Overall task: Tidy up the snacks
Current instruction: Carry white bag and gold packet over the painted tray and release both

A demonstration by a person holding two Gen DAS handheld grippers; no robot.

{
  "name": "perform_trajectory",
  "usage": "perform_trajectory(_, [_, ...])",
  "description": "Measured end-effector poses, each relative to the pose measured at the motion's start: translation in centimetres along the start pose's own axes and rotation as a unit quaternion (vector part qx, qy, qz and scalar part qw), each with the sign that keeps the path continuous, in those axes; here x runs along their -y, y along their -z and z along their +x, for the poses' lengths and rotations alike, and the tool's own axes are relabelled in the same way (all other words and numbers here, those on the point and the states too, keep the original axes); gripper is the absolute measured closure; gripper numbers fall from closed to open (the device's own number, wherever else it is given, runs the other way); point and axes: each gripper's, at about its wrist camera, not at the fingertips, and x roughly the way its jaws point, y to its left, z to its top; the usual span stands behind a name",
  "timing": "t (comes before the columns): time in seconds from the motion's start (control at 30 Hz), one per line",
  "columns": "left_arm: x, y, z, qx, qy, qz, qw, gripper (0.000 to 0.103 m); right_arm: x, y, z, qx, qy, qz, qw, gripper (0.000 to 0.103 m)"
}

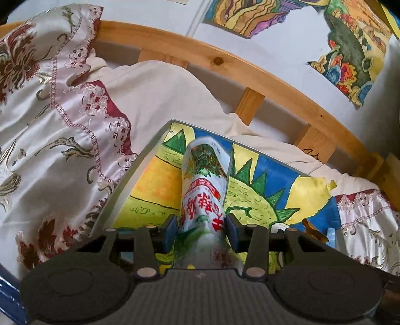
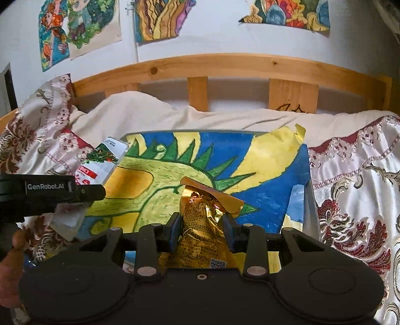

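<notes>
My left gripper [image 1: 202, 231] is shut on a long white snack packet [image 1: 205, 185] with red lettering and green leaves, which sticks out forward above a painted board [image 1: 262, 175]. That same white packet [image 2: 103, 162] and the left gripper body [image 2: 52, 192] show at the left of the right wrist view. My right gripper [image 2: 202, 231] is shut on a crumpled gold foil snack bag [image 2: 202, 215], held over the painted board [image 2: 262, 160]. A thumb [image 2: 18, 238] shows under the left gripper.
The board, painted yellow, green and blue, lies on a bed with a cream sheet [image 2: 155, 112]. Satin embroidered covers [image 1: 50, 125] [image 2: 355, 180] lie on both sides. A wooden rail [image 2: 225, 67] stands behind, with colourful drawings [image 2: 160, 17] on the white wall.
</notes>
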Motion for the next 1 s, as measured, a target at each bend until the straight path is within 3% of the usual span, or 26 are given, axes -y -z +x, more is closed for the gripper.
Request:
perform_trajectory(0.53, [1.7,1.1,1.0,-0.005,-0.019,0.077,0.9968,0.054,0.1,1.0,2.0,-0.031,0.019,-0.014,0.999,0.064])
perform_trajectory(0.63, [2.0,1.4,1.1,-0.007,-0.020,0.089,0.9958,0.049,0.1,1.1,2.1,-0.035,0.020,-0.014,0.999,0.062])
perform_trajectory(0.77, [2.0,1.1,1.1,-0.026,0.001,0.080,0.9965,0.033,-0.1,1.3,2.3,-0.038,0.025,-0.020,0.999,0.061])
perform_trajectory(0.83, [2.0,1.0,1.0,-0.031,0.000,0.077,0.9965,0.031,-0.2,1.3,2.3,-0.039,0.025,-0.020,0.999,0.058])
perform_trajectory(1.0, [1.9,0.9,0.6,-0.034,-0.006,0.075,0.9966,0.025,-0.1,1.1,1.7,-0.031,0.023,-0.013,0.999,0.043])
